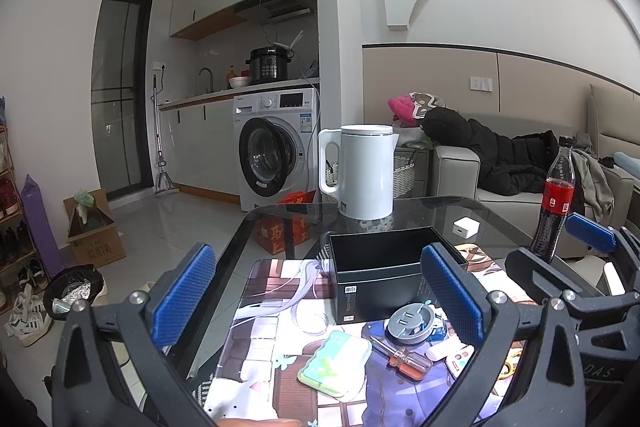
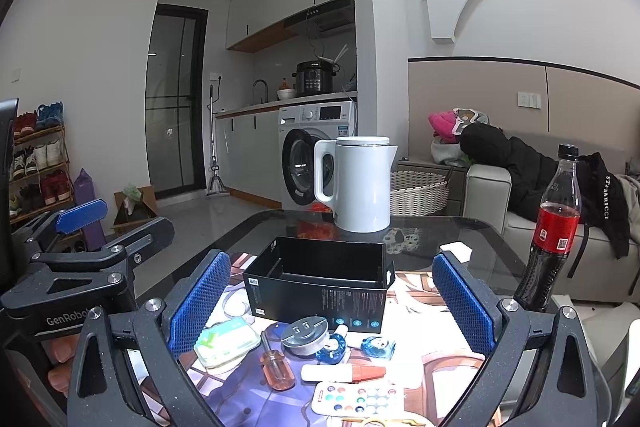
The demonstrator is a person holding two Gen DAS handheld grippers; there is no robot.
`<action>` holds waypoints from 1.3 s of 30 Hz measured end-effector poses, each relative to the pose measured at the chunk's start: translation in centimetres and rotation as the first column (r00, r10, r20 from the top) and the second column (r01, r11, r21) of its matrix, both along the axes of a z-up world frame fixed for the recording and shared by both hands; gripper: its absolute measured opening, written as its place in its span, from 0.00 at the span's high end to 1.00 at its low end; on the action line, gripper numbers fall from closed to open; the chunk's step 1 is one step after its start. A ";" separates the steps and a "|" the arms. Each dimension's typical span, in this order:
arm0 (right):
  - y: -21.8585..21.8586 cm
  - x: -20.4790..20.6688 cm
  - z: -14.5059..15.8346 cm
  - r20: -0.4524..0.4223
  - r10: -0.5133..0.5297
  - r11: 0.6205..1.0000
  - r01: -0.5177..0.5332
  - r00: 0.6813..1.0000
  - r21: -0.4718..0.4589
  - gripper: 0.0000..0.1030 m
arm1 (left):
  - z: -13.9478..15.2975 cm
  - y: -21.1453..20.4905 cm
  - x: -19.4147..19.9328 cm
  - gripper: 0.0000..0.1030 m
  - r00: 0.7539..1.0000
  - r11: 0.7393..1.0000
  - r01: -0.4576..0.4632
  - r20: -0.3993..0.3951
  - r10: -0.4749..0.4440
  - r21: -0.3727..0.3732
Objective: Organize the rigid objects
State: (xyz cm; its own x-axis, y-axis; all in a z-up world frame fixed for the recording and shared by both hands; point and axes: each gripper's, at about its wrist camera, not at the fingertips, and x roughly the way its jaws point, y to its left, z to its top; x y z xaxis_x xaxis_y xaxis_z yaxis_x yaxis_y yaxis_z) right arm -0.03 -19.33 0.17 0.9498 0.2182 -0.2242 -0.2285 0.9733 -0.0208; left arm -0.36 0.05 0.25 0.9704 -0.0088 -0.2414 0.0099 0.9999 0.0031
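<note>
An open black box [image 1: 380, 267] [image 2: 320, 283] stands on a printed mat [image 1: 260, 355] on the glass table. In front of it lie a green-and-white case [image 1: 336, 359] [image 2: 228, 341], an orange-handled screwdriver [image 1: 408, 361] [image 2: 276, 367], a round grey USB hub [image 1: 412, 321] [image 2: 305, 335], a white tube with a red cap [image 2: 344, 373] and a small remote with coloured buttons [image 2: 358, 399]. My left gripper [image 1: 320, 299] hovers open above the case. My right gripper [image 2: 332, 307] is open above the hub, with nothing between its fingers.
A white kettle [image 1: 364, 171] [image 2: 358, 183] stands at the table's far edge. A cola bottle [image 1: 556, 195] [image 2: 552, 227] stands at the right, a white charger cube [image 1: 466, 227] behind the box. Two blue dispensers [image 2: 352, 345] lie by the hub. A sofa lies beyond.
</note>
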 end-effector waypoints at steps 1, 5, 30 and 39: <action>0.1 0.0 0.0 -0.001 -0.001 1.000 0.001 1.000 -0.001 0.00 | 0.0 0.0 0.0 0.00 1.000 1.000 0.001 0.000 -0.001 0.001; -0.1 0.0 0.0 0.001 -0.008 1.000 0.008 1.000 0.003 0.00 | 0.0 0.0 0.0 0.00 1.000 1.000 0.001 -0.004 -0.001 0.002; -0.1 -0.1 0.1 0.002 -0.010 1.000 0.010 1.000 0.002 0.00 | -0.1 0.0 0.0 0.00 1.000 1.000 -0.001 -0.001 0.001 -0.001; 0.0 -0.1 0.0 0.001 -0.010 1.000 0.010 1.000 0.000 0.00 | -0.1 0.0 0.0 0.00 1.000 1.000 -0.001 -0.001 0.001 -0.001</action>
